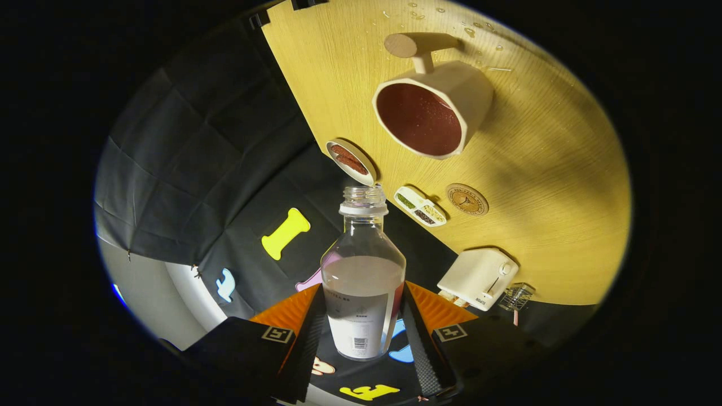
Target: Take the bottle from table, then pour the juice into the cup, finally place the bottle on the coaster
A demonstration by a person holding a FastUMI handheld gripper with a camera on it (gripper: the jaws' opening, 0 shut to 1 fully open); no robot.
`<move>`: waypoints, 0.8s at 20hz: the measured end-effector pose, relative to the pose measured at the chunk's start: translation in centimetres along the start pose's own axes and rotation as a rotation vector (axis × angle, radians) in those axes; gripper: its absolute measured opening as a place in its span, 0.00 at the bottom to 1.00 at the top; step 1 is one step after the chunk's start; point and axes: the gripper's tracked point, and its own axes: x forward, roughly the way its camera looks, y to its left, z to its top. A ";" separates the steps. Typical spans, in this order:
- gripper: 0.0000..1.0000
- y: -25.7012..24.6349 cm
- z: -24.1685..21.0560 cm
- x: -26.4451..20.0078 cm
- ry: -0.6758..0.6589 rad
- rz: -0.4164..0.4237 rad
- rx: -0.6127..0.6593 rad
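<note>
The gripper (pixel 364 332) has its two black fingers (pixel 307 344) closed in on the bottle (pixel 364 282) — one finger presses each side of it, down near the label, so the bottle is held tight between them. The bottle is clear, with no cap on its mouth, and it points away from the fingers toward 12 o'clock. It has only a little juice left inside, seen as a pale reddish level partway up. The whole view is tipped, so the yellow wooden table (pixel 553 169) slants across the far side. Beyond the bottle mouth, at about 1 o'clock, stands the white cup (pixel 445 107) with a handle, and it is full of dark red juice. Just ahead of the bottle mouth sits a small white dish (pixel 351 162) with something dark red in it. At about 2 o'clock from the bottle mouth lies a small white tray (pixel 420 206) with little heaps of green and dark bits. Just beside that tray is the round brown coaster (pixel 467 199), bare on top. Near the right finger, at about 3 o'clock, is a white toaster (pixel 478 277) — and next to it a small clear box (pixel 516 297). Some water drops (pixel 479 28) shine on the table past the cup.
</note>
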 end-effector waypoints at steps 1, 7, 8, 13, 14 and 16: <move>0.75 0.0 0.0 -0.1 0.001 -0.001 -0.002; 0.75 -0.5 0.3 -0.2 -0.007 -0.022 -0.063; 0.75 -0.8 0.3 -0.3 -0.008 -0.034 -0.101; 0.75 -1.5 0.7 -0.8 0.005 -0.075 -0.331; 0.75 -1.6 0.9 -1.0 0.002 -0.072 -0.390; 0.75 -1.4 0.8 -1.2 -0.011 -0.072 -0.529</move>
